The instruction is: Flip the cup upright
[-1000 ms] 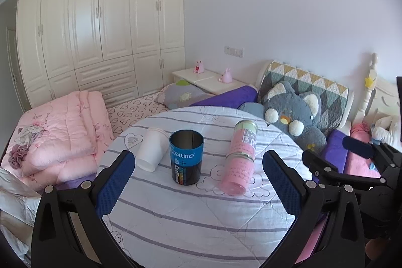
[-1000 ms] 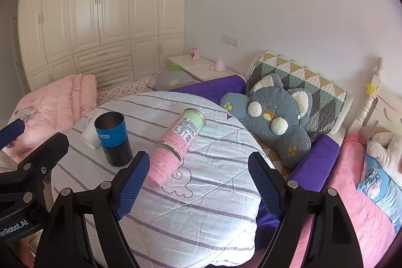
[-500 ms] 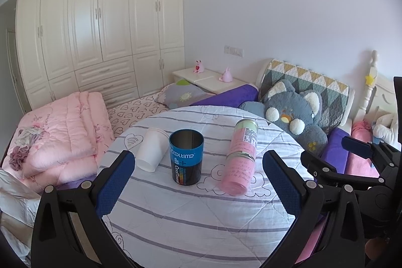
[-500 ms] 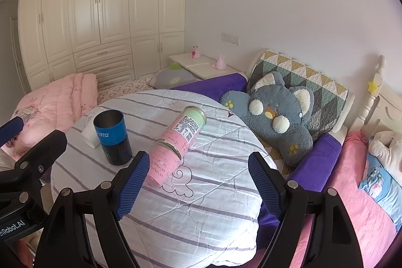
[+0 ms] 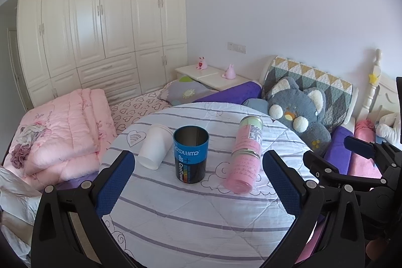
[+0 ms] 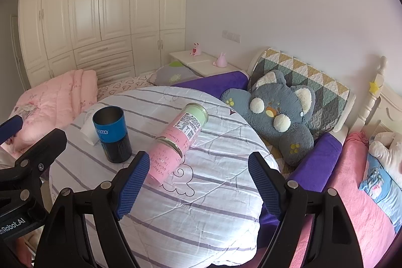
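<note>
A white cup [image 5: 153, 147] lies on its side on the round striped table [image 5: 201, 212], left of an upright blue and black metal cup [image 5: 191, 155]. A pink bottle [image 5: 245, 157] lies on its side to the right. In the right wrist view the white cup [image 6: 88, 128] is mostly hidden behind the blue cup [image 6: 111, 133], and the pink bottle [image 6: 176, 140] lies ahead of the left finger. My left gripper [image 5: 198, 182] is open and empty, short of the cups. My right gripper [image 6: 198, 185] is open and empty over the table's near right part.
A pink folded quilt [image 5: 62, 132] lies left of the table. A grey plush cat [image 5: 299, 114] and purple bolsters [image 6: 314, 160] sit on the bed to the right. A white nightstand [image 5: 213, 77] and wardrobes [image 5: 100, 16] stand behind.
Both views shift only slightly; the grippers stay open and the cups and bottle have not moved.
</note>
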A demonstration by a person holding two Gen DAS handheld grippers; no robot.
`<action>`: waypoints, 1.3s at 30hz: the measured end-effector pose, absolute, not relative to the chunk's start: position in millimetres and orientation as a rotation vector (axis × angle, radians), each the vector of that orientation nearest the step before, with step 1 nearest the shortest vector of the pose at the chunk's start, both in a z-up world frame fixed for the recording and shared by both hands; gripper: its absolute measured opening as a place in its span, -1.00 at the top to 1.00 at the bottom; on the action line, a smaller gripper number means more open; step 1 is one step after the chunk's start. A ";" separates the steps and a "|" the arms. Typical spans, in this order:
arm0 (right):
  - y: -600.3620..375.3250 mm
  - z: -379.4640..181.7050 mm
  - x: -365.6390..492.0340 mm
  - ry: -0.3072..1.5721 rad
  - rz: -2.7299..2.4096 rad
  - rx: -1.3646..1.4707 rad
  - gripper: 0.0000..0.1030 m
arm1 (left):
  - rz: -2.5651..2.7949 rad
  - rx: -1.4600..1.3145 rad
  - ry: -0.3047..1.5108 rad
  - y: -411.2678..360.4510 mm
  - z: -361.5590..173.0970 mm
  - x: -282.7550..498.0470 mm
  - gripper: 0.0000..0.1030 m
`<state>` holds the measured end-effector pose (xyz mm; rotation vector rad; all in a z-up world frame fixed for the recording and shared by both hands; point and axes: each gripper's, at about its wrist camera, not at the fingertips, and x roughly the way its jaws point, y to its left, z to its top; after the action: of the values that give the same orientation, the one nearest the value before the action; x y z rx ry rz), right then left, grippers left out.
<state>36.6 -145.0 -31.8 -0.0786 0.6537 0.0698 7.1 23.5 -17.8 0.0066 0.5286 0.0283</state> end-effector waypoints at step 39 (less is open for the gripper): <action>-128.8 -49.3 57.4 0.710 0.093 -0.104 -0.59 | 0.073 -0.009 0.597 34.7 -37.7 31.2 -0.99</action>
<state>57.4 -128.8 -49.3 -0.1035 0.7095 0.0929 31.2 34.7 -37.7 -0.0086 0.5970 0.0729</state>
